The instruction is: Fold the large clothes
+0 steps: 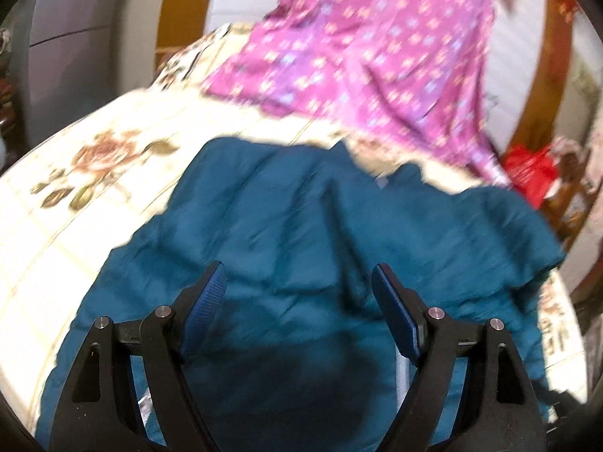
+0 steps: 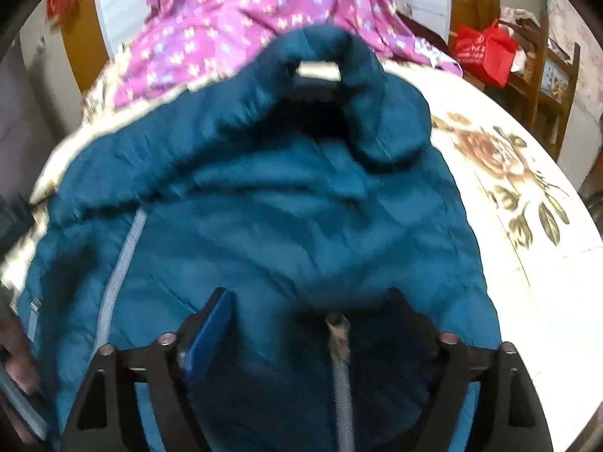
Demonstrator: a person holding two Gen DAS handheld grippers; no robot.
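A teal padded jacket [image 1: 301,226] lies spread on a bed with a cream, rose-printed cover [image 1: 94,173]. My left gripper [image 1: 299,269] hovers over the jacket's body, open, with nothing between its blue pads. In the right wrist view the same jacket [image 2: 264,207] fills the middle, its collar [image 2: 320,56] at the far end and a grey zipper [image 2: 120,260] running down the left. My right gripper [image 2: 309,293] stands open just above the cloth. A second zipper strip [image 2: 341,373] runs between its fingers, and the pads do not press on it.
A purple patterned cloth [image 1: 377,49] lies across the far part of the bed, just beyond the jacket. A red bag [image 2: 486,49] sits on wooden furniture to the right of the bed. Bare bed cover [image 2: 527,226] shows to the right of the jacket.
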